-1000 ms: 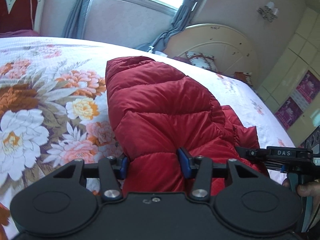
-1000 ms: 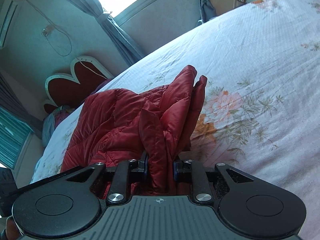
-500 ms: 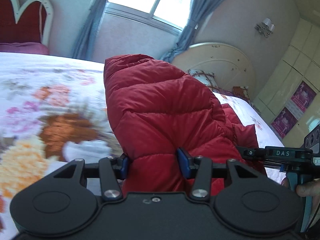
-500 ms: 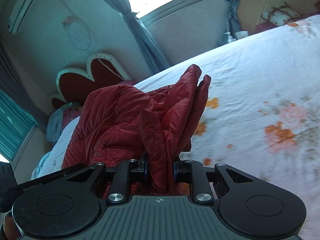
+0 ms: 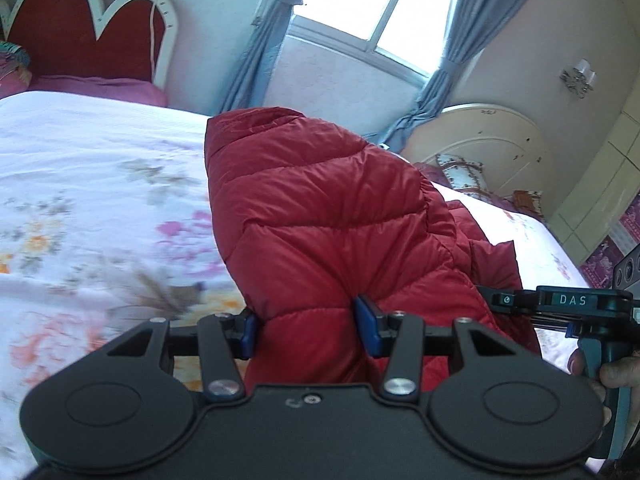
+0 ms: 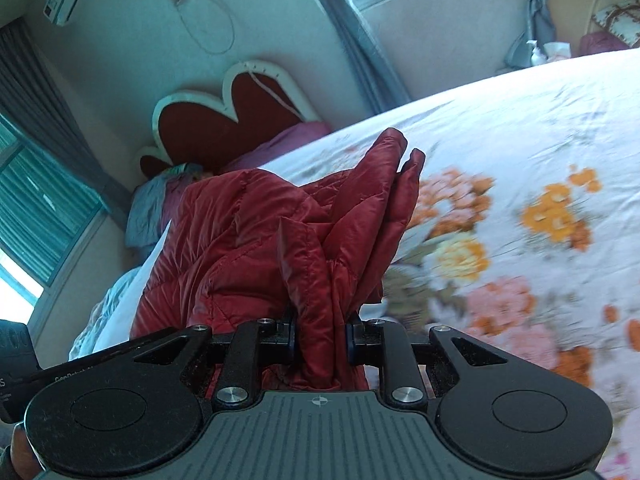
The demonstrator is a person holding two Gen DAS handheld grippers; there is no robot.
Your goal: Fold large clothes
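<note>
the left gripper (image 5: 306,330) is clamped on a thick puffy fold of the red quilted jacket (image 5: 328,216), its 2 blue pads (image 5: 368,330) pressed into the padding on either side. the jacket rises from the jaws in a tall rounded mound above the floral bedspread (image 5: 80,208), which is blurred beneath it. to the right of the mound more red fabric trails down toward the bed, and further right the other gripper's black body with white lettering shows, a hand (image 5: 612,372) wrapped on its handle.

the right gripper (image 6: 320,340) is pinched narrowly on a bunched, creased edge of the same jacket (image 6: 248,240); the fabric stands up between the jaws and ends in 2 pointed flaps. the rest of the jacket spreads to the left, and the bedspread (image 6: 540,140) with orange and pink flowers lies to the right. a heart-shaped red headboard (image 6: 224,120) stands behind.
</note>
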